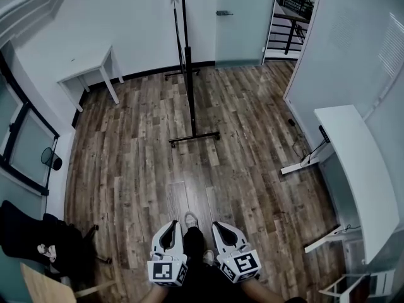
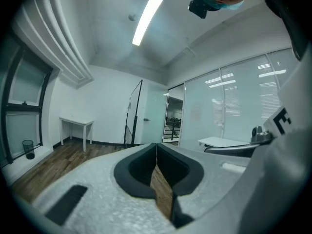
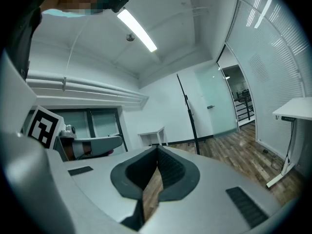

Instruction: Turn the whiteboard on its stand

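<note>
The whiteboard (image 1: 187, 55) stands edge-on in its black stand in the middle of the room, with one foot bar (image 1: 194, 137) on the wood floor nearest me. It is a thin dark frame (image 2: 134, 112) in the left gripper view and a slanting pole (image 3: 187, 115) in the right gripper view. My left gripper (image 1: 170, 225) and right gripper (image 1: 221, 225) are side by side low in the head view, well short of the stand. Both point toward it. The left gripper's (image 2: 156, 145) jaws meet at the tips with nothing between them, and so do the right gripper's (image 3: 157, 147).
A small white table (image 1: 88, 71) stands by the far left wall. A long white desk (image 1: 353, 163) lines the right glass wall. A black chair (image 1: 31, 232) and a bin (image 1: 52, 159) sit at the left. A glass door (image 1: 240, 17) is behind the stand. My shoes (image 1: 190, 219) show between the grippers.
</note>
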`<state>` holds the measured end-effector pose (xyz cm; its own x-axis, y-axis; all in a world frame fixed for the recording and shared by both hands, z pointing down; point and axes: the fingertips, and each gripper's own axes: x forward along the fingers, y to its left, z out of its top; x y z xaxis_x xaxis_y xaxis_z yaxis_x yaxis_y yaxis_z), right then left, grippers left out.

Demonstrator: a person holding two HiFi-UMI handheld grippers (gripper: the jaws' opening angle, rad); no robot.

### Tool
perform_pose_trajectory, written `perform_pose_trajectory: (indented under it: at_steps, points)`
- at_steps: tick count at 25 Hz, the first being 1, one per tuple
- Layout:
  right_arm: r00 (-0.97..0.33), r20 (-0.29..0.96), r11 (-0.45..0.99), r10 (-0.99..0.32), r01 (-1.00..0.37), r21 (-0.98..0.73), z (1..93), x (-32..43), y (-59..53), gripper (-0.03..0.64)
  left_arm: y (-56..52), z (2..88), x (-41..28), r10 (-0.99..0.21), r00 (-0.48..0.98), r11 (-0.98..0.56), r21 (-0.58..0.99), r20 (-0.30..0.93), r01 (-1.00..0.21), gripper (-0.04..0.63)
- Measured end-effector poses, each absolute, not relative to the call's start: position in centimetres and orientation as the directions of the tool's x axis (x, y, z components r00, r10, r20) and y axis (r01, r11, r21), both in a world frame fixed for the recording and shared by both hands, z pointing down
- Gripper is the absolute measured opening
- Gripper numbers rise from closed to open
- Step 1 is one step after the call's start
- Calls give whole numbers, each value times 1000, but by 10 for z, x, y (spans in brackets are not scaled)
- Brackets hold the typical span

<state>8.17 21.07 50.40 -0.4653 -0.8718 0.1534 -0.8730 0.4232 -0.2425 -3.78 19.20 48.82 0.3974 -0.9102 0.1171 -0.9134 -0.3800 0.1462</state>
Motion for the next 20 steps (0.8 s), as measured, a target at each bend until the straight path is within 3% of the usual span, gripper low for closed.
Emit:
perform_pose_trajectory:
  at_steps: [20]
  points:
    - [-439, 184, 398, -879, -890, -223, 506, 81, -16, 11, -49, 481, -36, -899, 428, -412, 157, 90, -898, 18]
